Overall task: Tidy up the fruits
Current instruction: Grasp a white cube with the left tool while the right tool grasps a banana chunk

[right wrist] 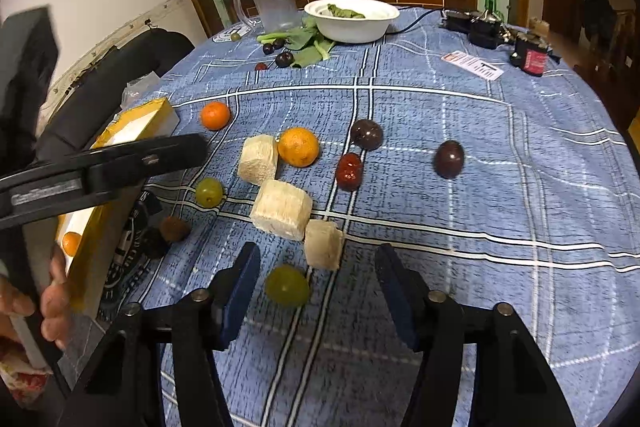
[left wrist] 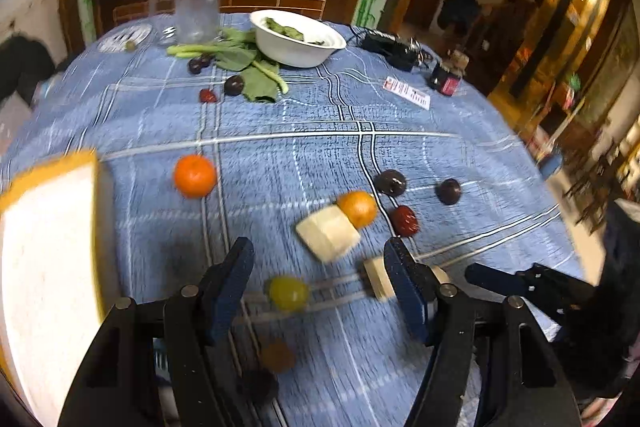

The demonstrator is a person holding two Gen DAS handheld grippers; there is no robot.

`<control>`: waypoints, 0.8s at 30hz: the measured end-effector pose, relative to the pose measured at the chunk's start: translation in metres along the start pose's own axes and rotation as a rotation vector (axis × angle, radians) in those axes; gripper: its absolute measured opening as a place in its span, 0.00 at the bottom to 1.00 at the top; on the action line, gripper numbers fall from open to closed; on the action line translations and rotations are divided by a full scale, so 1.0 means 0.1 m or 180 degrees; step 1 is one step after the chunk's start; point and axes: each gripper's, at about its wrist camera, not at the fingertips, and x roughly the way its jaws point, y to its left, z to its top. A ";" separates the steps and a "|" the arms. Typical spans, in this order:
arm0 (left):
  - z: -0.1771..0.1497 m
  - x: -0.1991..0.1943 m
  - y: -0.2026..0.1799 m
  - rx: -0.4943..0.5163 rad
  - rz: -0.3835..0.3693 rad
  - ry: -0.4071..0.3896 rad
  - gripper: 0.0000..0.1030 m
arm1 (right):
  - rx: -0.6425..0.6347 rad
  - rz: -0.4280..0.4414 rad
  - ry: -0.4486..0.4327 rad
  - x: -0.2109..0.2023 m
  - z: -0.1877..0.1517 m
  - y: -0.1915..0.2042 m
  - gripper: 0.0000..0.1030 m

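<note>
Both grippers are held low over the near edge of a round table (right wrist: 520, 115) covered by a blue checked cloth. The left gripper (left wrist: 320, 267) is seen with its fingers spread apart and nothing between the pads; a green grape (left wrist: 288, 293) lies on the cloth inside the gap, nearer the left finger and touching neither. The right gripper (right wrist: 316, 277) is likewise released, its fingers wide apart, with a second green grape (right wrist: 287, 285) lying between them, close to the left finger (right wrist: 236, 291).

The fruit is scattered over the near half of the table: an orange (right wrist: 215, 115) toward the left edge, another orange (right wrist: 299, 147) touching a pale cut block (right wrist: 258, 159), two further pale blocks (right wrist: 282, 209) (right wrist: 323, 244) set corner to corner, a red date (right wrist: 349, 171), and two dark plums (right wrist: 366, 134) (right wrist: 449, 159) toward the right.

At the left edge a yellow-rimmed box (right wrist: 132, 125) is seen — a small orange fruit (right wrist: 72, 243) lies inside it.

Near the far edge a white bowl (right wrist: 352, 23) holding greens stands beside a clear jug (right wrist: 272, 5), with leafy stems (right wrist: 304, 43) and a few dark fruits (right wrist: 284, 59) just in front.
</note>
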 end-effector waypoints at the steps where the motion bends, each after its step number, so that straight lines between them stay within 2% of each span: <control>1: 0.02 0.05 -0.01 0.0061 0.0005 0.0033 0.65 | 0.0002 -0.0003 0.0015 0.04 0.02 -0.01 0.59; 3: 0.05 0.21 -0.04 0.0184 0.0039 0.0151 0.65 | 0.0004 -0.0020 0.0018 0.06 0.04 -0.03 0.56; 6: 0.07 0.36 -0.02 0.0276 0.0009 0.0267 0.65 | 0.0047 0.0003 0.0047 0.10 0.08 -0.07 0.46; 8: 0.07 0.43 -0.01 0.0313 -0.0068 0.0331 0.65 | 0.0083 0.0040 0.0089 0.15 0.09 -0.11 0.35; 10: 0.09 0.47 -0.01 0.0357 -0.0138 0.0375 0.59 | 0.0110 0.0092 0.0139 0.20 0.09 -0.14 0.29; 11: 0.08 0.50 -0.02 0.0370 -0.0172 0.0403 0.50 | 0.0125 0.0107 0.0145 0.22 0.08 -0.15 0.29; 12: 0.09 0.53 -0.04 0.0390 -0.0179 0.0424 0.49 | 0.0149 0.0139 0.0149 0.23 0.07 -0.16 0.29; 18: 0.11 0.57 -0.10 0.0421 -0.0143 0.0382 0.46 | 0.0212 0.0216 0.0120 0.26 0.06 -0.20 0.28; 22: 0.09 0.55 -0.19 0.0577 0.0004 0.0339 0.44 | 0.0259 0.0272 0.0108 0.25 0.04 -0.20 0.21; 24: 0.09 0.51 -0.21 0.0563 0.0001 0.0300 0.43 | 0.0267 0.0260 0.0099 0.23 0.04 -0.20 0.18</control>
